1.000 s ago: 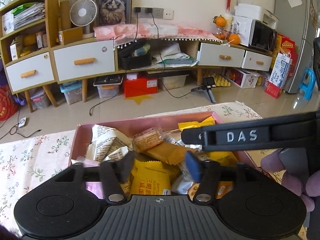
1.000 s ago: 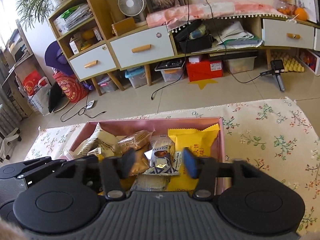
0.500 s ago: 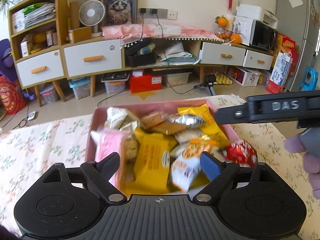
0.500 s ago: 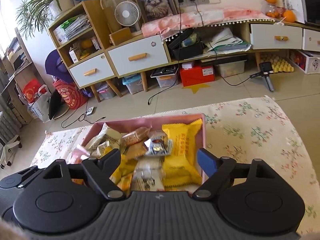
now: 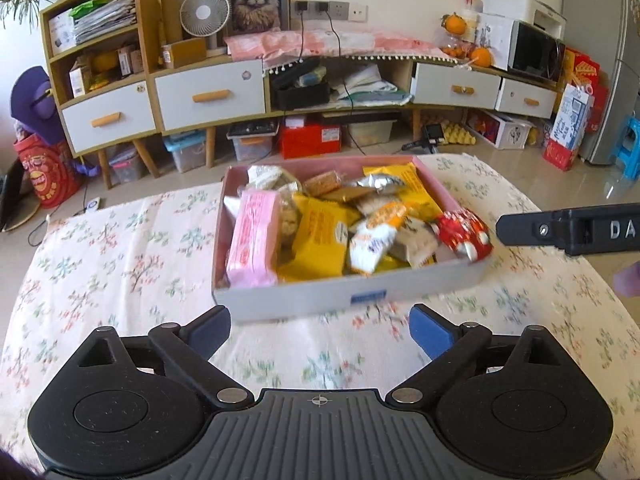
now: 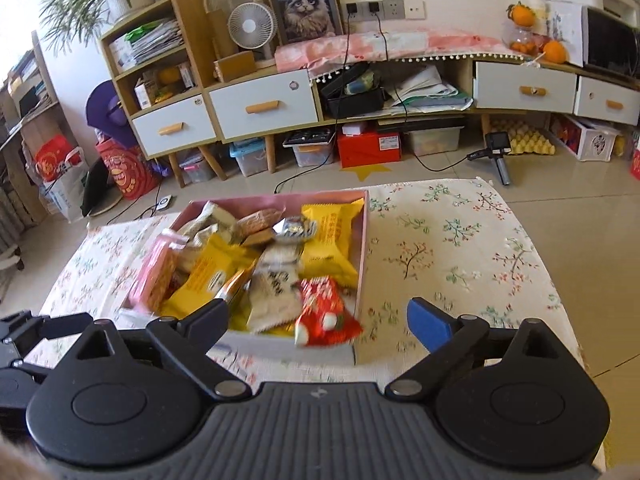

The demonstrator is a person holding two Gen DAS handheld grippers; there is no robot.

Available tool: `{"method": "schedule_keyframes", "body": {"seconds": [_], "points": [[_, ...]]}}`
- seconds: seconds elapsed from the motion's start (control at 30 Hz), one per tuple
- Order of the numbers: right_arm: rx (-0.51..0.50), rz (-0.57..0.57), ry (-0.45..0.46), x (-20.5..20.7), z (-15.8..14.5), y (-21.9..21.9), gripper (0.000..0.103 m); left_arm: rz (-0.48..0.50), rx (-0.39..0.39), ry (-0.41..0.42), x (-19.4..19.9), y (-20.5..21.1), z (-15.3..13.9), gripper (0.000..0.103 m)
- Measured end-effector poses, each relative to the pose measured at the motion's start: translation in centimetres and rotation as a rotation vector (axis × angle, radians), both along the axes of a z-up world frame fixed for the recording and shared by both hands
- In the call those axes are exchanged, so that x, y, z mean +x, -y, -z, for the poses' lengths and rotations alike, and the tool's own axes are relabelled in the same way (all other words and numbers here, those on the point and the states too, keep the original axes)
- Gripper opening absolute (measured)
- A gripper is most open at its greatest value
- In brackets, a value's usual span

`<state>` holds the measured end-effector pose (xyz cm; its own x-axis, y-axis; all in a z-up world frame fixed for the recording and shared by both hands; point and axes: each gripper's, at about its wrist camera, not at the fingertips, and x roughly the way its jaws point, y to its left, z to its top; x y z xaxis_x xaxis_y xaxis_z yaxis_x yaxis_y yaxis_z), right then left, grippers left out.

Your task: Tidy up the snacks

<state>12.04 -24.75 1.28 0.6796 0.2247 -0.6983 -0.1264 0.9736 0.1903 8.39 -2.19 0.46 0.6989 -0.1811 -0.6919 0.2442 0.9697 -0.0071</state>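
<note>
A pink box (image 5: 348, 294) heaped with snack packets stands on the floral cloth. Among them are a pink packet (image 5: 252, 240) at the left, yellow packets (image 5: 320, 240) in the middle and a red packet (image 5: 464, 236) hanging over the near right corner. My left gripper (image 5: 320, 330) hovers just short of the box's near wall, its jaws opening wide with nothing between them. In the right wrist view the box (image 6: 364, 248) lies ahead and to the left, the red packet (image 6: 320, 312) drooping over its near rim. My right gripper (image 6: 320, 322) is opening too, its pads touching nothing.
The floral cloth (image 5: 120, 264) covers the table, with bare cloth left and right of the box. One finger of the right gripper (image 5: 568, 228) juts in from the right edge, a gloved hand (image 5: 628, 280) below it. Beyond the table are tiled floor and a low cabinet (image 5: 208, 96).
Both grippers have drawn back from above the snacks toward the near side of the table, and their jaws have spread wide. The whole box now shows in front of them.
</note>
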Motion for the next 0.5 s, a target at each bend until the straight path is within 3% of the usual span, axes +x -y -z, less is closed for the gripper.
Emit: {"method": "schedule_keyframes", "body": {"seconds": [0.3,0.5], "points": [[-0.075,0.022,-0.039,-4.0,0.4,-1.1,0.100,-0.038,0.046,-0.034,-3.7,-0.8,-0.4,0.100],[-0.070,0.035,-0.073,-5.7,0.5,-1.4,0.103,-0.078,0.076,-0.066,-5.0,-1.1,-0.5,0.100]]}}
